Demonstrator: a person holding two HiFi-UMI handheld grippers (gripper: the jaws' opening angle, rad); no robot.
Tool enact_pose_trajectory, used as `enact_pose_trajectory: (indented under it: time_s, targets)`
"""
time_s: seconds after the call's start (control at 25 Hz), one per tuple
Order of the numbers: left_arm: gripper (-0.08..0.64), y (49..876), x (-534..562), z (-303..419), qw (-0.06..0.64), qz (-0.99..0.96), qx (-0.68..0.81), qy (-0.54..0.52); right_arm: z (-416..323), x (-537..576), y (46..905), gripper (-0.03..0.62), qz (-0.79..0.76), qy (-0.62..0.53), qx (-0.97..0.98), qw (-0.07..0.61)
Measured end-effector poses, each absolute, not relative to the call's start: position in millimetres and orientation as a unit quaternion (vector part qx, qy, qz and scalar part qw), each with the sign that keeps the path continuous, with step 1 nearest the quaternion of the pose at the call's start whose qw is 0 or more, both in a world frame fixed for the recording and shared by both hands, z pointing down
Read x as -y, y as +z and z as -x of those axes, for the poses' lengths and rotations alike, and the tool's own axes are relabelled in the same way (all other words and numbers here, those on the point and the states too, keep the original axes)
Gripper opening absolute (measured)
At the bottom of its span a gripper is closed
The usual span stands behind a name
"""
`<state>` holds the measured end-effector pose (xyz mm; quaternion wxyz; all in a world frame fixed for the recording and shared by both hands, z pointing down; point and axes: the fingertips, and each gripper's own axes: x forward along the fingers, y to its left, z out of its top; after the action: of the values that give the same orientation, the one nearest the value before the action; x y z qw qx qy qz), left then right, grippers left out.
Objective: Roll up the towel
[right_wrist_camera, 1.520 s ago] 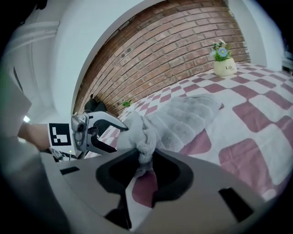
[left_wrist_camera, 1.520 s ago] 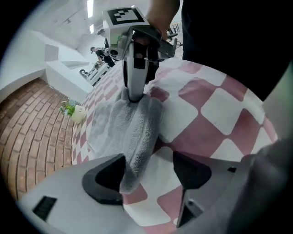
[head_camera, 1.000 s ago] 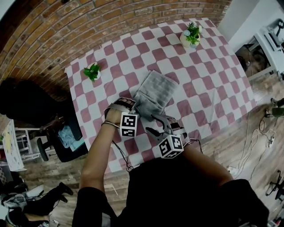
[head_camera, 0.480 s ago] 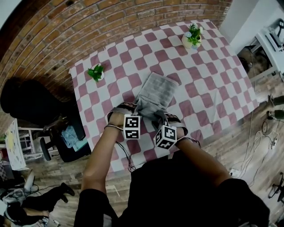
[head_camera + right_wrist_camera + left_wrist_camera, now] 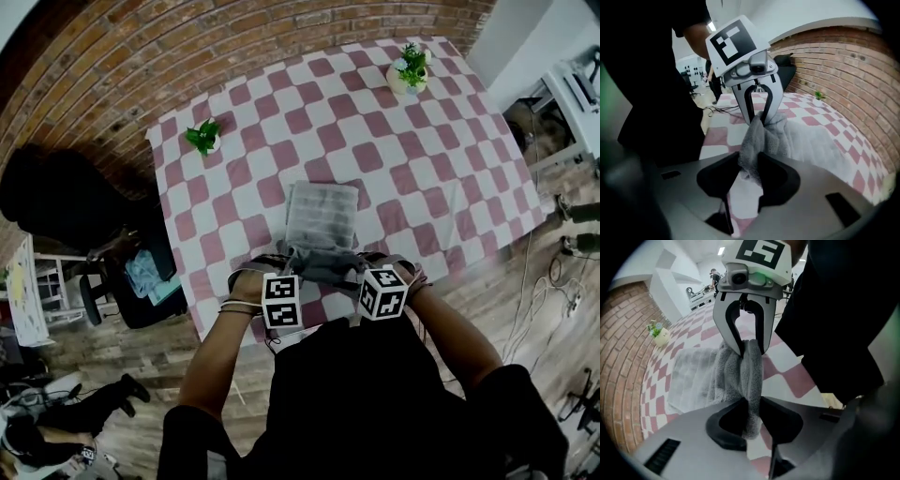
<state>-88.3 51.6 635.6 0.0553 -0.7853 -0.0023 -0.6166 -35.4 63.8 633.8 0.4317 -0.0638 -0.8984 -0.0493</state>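
A grey towel lies flat on the checked table, its near edge bunched and lifted at the table's front. My left gripper is shut on the near-left corner; the towel fills the gap between its pads. At the near-right corner my right gripper pinches a fold of the towel in its jaws. Both pairs of jaws have just been closing with the cloth between them. Each gripper view shows the other gripper opposite, clamped on the same edge: the right gripper and the left gripper.
Red-and-white checked cloth covers the table. One small potted plant stands at the far left, another at the far right. A brick wall runs behind. The person's body presses against the table's near edge. A dark chair sits at the left.
Both grippers have drawn back toward the near table edge. The right gripper reached the towel's near-right corner and closed on it. The towel slid toward me and now lies square.
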Motion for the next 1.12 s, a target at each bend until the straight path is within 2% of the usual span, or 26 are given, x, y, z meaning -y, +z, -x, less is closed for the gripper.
enact_pose_trajectory:
  time_s: [0.12, 0.4, 0.64, 0.88, 1.12]
  targets:
    - [0.091, 628, -68, 80, 0.02, 0.801, -0.002, -0.598, 26, -76, 630, 0.127, 0.097, 0.015, 0.907, 0.409]
    - [0.107, 619, -39, 84, 0.008, 0.815, -0.046, -0.578, 22, -52, 620, 0.127, 0.077, 0.196, 0.917, 0.338]
    - [0.118, 607, -16, 85, -0.012, 0.83, -0.058, -0.555, 21, -32, 609, 0.133, 0.057, 0.275, 0.914, 0.293]
    - [0.077, 624, -58, 82, -0.089, 0.819, 0.031, -0.566, 15, -52, 618, 0.124, 0.08, 0.275, 0.905, 0.313]
    - [0.075, 617, -75, 76, -0.166, 0.83, 0.061, -0.529, 9, -62, 616, 0.117, 0.106, 0.387, 0.875, 0.271]
